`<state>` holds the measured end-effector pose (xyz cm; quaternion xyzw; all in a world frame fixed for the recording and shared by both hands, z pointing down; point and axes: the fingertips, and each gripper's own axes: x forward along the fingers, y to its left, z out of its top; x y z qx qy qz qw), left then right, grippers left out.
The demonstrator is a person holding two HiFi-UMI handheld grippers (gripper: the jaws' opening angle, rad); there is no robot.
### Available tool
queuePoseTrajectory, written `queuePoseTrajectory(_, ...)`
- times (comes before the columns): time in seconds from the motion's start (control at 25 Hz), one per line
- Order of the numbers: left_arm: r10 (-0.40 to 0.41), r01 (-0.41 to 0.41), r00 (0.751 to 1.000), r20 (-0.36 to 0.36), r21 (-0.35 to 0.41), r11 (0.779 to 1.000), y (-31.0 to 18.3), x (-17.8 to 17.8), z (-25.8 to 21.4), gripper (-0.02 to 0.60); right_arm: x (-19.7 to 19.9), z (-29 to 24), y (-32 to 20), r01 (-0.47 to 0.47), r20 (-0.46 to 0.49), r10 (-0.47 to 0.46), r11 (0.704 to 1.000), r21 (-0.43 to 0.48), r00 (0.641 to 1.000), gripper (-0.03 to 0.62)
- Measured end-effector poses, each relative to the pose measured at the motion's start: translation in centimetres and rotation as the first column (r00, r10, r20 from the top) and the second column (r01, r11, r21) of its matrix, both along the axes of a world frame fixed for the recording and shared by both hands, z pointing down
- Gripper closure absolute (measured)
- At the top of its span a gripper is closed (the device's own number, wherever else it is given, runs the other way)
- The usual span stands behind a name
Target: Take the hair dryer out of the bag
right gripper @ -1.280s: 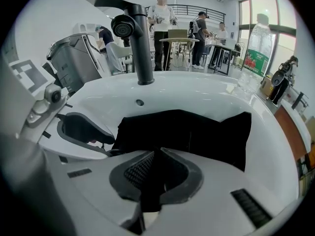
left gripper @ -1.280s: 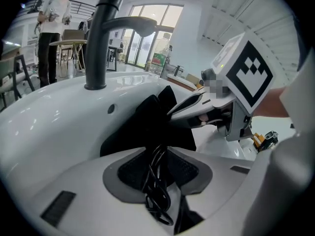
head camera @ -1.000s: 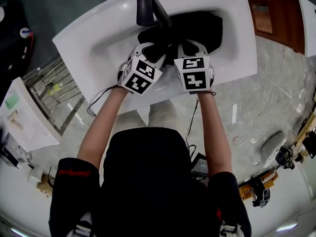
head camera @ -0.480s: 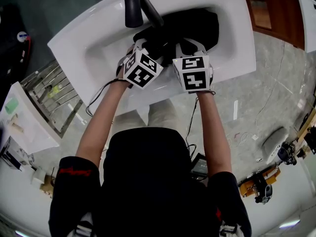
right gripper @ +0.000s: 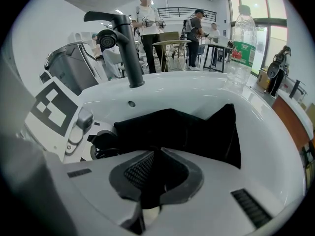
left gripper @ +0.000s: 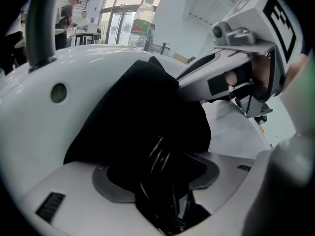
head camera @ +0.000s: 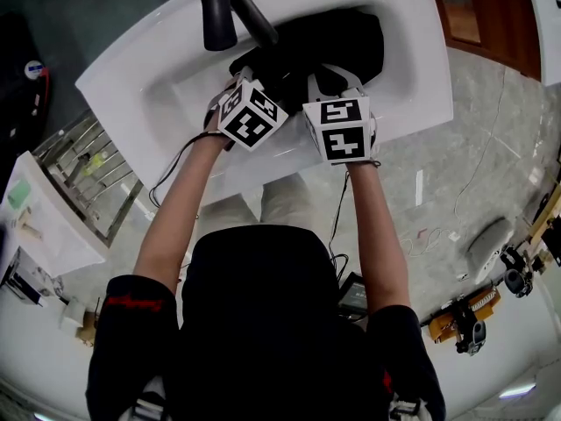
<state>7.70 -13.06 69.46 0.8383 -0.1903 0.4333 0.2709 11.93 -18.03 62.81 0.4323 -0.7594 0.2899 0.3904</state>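
Observation:
A black fabric bag [head camera: 355, 38] lies in the white sink basin [head camera: 175, 82]. My left gripper [head camera: 263, 75] reaches into the bag's near left end. Its jaws stand wide open around a coil of black cord [left gripper: 160, 173], and the pads [left gripper: 110, 188] do not press on it. My right gripper [right gripper: 150, 178] is shut on a fold of the bag's [right gripper: 197, 132] near edge. In the head view the right gripper [head camera: 335, 82] sits beside the left one. The hair dryer's body is hidden; only the cord shows.
A black faucet [head camera: 215, 7] rises at the basin's far left, also seen in the right gripper view as a black faucet [right gripper: 123, 43]. A clear plastic bottle [right gripper: 241, 38] stands on the sink's rim at the right. A metal rack [head camera: 96, 169] stands left of the sink.
My left gripper has pushed forward and down into the bag's end. The right gripper has kept its place on the bag.

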Motion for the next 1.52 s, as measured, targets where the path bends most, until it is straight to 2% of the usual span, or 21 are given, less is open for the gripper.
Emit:
queuePoseTrajectory(0.2, 0.023, -0.023, 0.999, 0.037, -0.002, 1.000, -0.14, 0.16, 0.53, 0.341, 0.11, -0.13, -0.11, -0.005, 0.014, 0.005, 1.000, -0.001, 1.000, 0.549)
queuePoseTrajectory(1.04, 0.049, -0.048, 0.995, 0.092, -0.015, 0.999, -0.02, 0.31, 0.72, 0.351, 0.17, -0.25, -0.07, -0.012, 0.044, 0.012, 1.000, -0.009, 0.999, 0.549)
queuePoseTrajectory(1.52, 0.036, -0.036, 0.995, 0.091, -0.011, 0.999, 0.06, -0.12, 0.43, 0.356, -0.05, -0.23, -0.02, -0.005, 0.048, 0.005, 1.000, -0.005, 0.999, 0.549)
